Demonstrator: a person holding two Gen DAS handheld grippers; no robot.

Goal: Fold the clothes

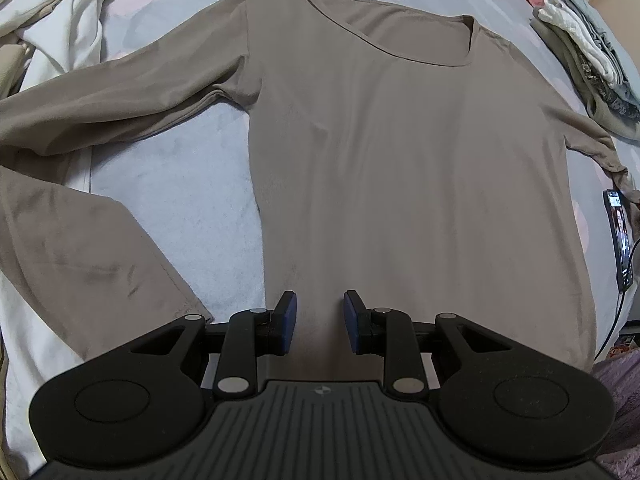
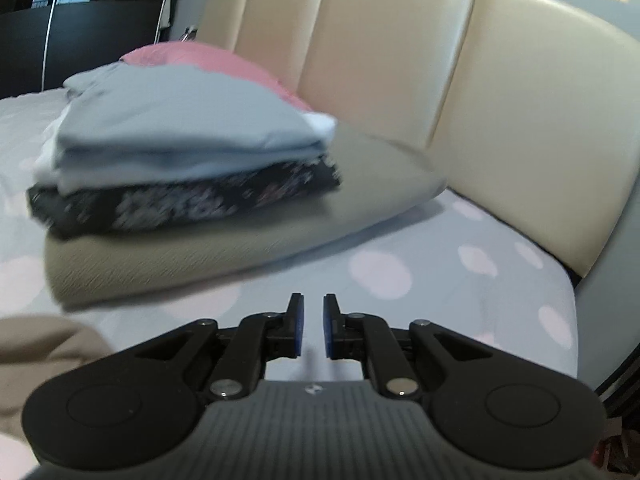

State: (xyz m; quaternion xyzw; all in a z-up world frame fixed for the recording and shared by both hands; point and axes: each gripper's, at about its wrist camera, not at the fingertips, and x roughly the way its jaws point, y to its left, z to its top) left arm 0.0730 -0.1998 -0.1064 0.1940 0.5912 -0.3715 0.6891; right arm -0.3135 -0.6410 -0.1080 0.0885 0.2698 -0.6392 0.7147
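Both the left gripper [image 1: 320, 322] and the right gripper [image 2: 313, 326] have matte black linkage arms with silver rivets, blue finger pads, round black side discs and a ribbed grey body.

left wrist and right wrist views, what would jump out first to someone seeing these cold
In the left wrist view, a taupe long-sleeved top lies spread flat across the bed, neckline away from the camera, with the open left hand-held gripper over its hem. In the right wrist view, a stack of folded clothes sits near the cream padded headboard, beyond the open, empty right hand-held gripper.
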